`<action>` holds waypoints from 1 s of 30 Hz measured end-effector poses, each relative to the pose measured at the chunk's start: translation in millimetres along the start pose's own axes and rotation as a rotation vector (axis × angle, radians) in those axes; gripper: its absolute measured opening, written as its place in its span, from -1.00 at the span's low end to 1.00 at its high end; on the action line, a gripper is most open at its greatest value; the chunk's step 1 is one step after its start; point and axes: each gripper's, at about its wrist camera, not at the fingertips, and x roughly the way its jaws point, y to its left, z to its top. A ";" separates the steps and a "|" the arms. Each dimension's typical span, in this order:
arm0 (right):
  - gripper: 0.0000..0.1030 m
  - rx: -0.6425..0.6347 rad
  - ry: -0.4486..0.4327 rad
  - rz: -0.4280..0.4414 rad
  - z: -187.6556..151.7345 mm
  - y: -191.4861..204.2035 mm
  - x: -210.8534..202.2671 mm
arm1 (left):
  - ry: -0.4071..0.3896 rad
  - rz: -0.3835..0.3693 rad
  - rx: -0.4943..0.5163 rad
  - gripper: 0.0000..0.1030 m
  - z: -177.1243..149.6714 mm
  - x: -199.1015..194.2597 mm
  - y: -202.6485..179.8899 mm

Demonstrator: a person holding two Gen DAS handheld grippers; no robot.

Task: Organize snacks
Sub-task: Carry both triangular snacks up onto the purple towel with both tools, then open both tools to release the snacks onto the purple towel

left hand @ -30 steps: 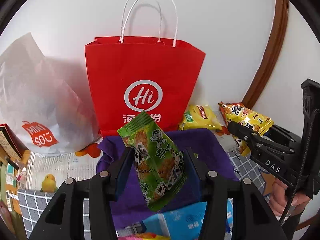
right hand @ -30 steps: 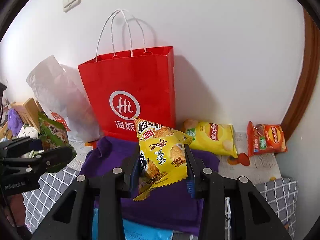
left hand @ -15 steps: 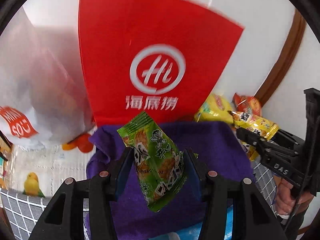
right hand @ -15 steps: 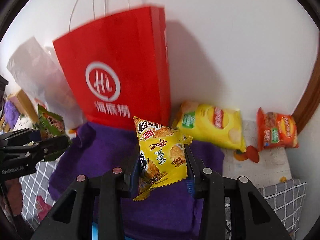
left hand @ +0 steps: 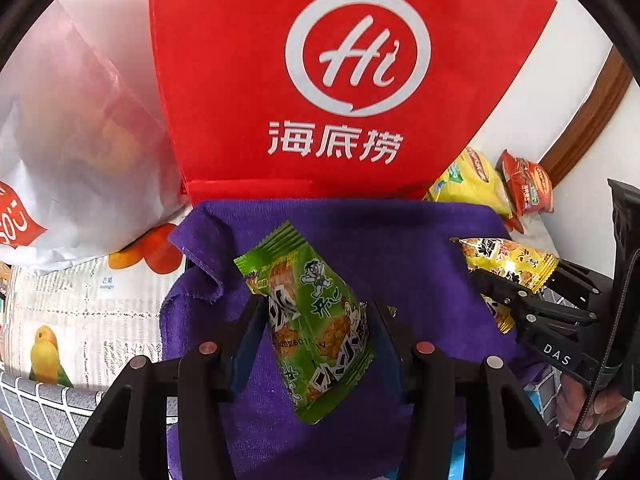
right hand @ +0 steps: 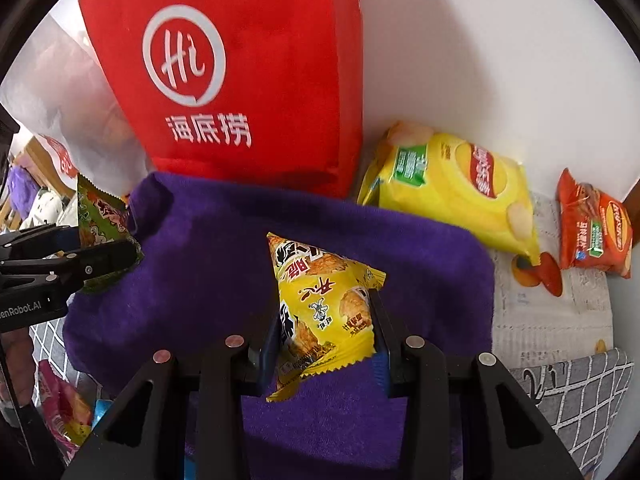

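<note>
A red paper bag [left hand: 248, 80] stands against the wall behind a purple towel [right hand: 224, 248].

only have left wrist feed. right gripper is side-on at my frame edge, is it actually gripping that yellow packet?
Observer: Yes. In the right wrist view the right gripper is shut on the yellow snack packet, one finger on each side.
Operator: What's to the right of the purple towel? Cramped on my side.
Observer: A big yellow chip bag lies against the wall, partly overlapping the purple towel at its back right corner.
Operator: And the orange bag?
Observer: The orange chip bag sits apart from it, further right on the printed paper.
</note>
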 end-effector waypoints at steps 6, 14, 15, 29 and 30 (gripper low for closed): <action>-0.25 0.002 0.029 -0.001 -2.0 -0.2 8.2 | 0.022 0.003 0.003 -0.03 -2.3 8.1 -4.1; 0.05 -0.003 0.036 -0.028 -0.7 0.1 8.3 | 0.034 0.000 0.019 -0.03 -4.0 11.6 -5.8; 0.12 -0.004 0.032 -0.031 -0.4 -0.6 7.3 | 0.036 -0.001 0.019 -0.03 -4.1 11.7 -5.5; 0.33 0.005 -0.066 -0.064 8.2 2.3 -31.2 | 0.002 -0.053 0.029 0.26 -2.1 -3.0 -7.4; 0.33 0.005 -0.072 -0.065 9.6 3.9 -32.8 | -0.009 -0.045 0.035 0.28 -2.0 -5.4 -8.6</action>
